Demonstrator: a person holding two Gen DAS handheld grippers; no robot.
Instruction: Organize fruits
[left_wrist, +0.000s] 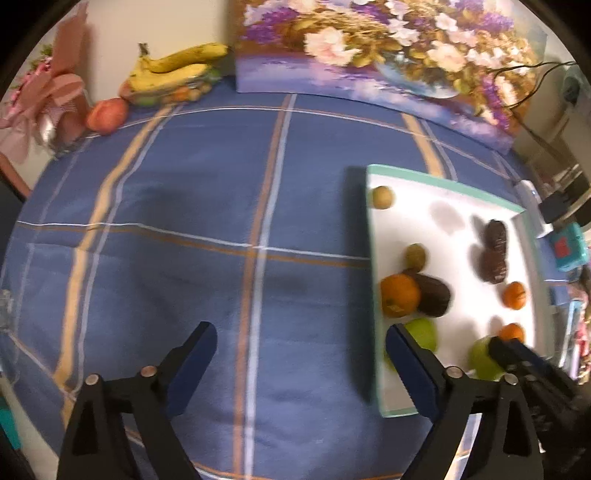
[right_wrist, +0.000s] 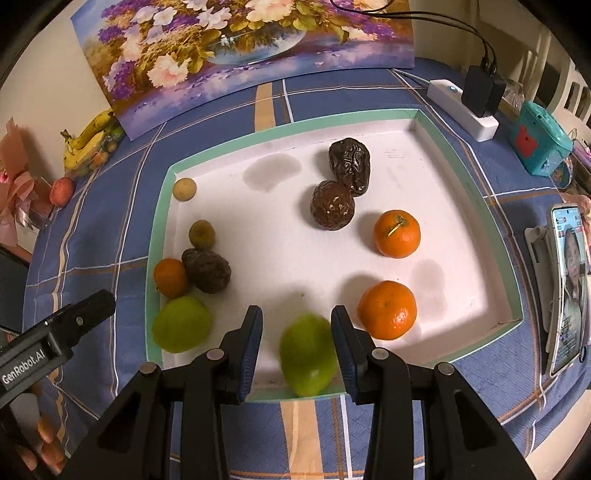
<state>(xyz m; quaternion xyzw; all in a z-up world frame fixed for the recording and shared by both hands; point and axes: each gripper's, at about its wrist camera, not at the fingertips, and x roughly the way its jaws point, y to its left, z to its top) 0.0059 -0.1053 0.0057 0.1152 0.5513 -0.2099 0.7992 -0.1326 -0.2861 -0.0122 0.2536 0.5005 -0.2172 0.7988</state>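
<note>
Fruit lies loose in a shallow white tray (right_wrist: 476, 206) with a mint-green rim, set on a counter (left_wrist: 184, 221) under a blue plaid cloth. Along the tray's left side, seen from the right wrist, sit a small tan fruit (right_wrist: 184, 189), a small olive one (right_wrist: 202, 234), an orange (right_wrist: 170, 277) touching a dark wrinkled fruit (right_wrist: 207, 270), and a green fruit (right_wrist: 181, 324) at the near left corner. Toward the far middle two more dark wrinkled fruits touch each other, the farther (right_wrist: 350, 166) and the nearer (right_wrist: 332, 205), with a stemmed orange (right_wrist: 397, 233) just right of them and another orange (right_wrist: 387, 309) nearer the front. The right tongs (right_wrist: 297, 345) stand over the tray's front edge with a second green fruit (right_wrist: 308, 354) between the blue pads; the fruit is blurred, a gap shows on the left side, and whether the pads press it cannot be told. The left tongs (left_wrist: 301, 363) hang wide apart and empty above bare cloth just left of the tray, one pad overlapping its near corner. Against the far wall leans a flower painting (right_wrist: 243, 55); at the counter's far left lie bananas (left_wrist: 173, 72) and a red apple (left_wrist: 107, 115). Right of the tray sit a white power strip (right_wrist: 461, 109), a teal box (right_wrist: 541, 138) and a phone (right_wrist: 567, 288) on a stand
</note>
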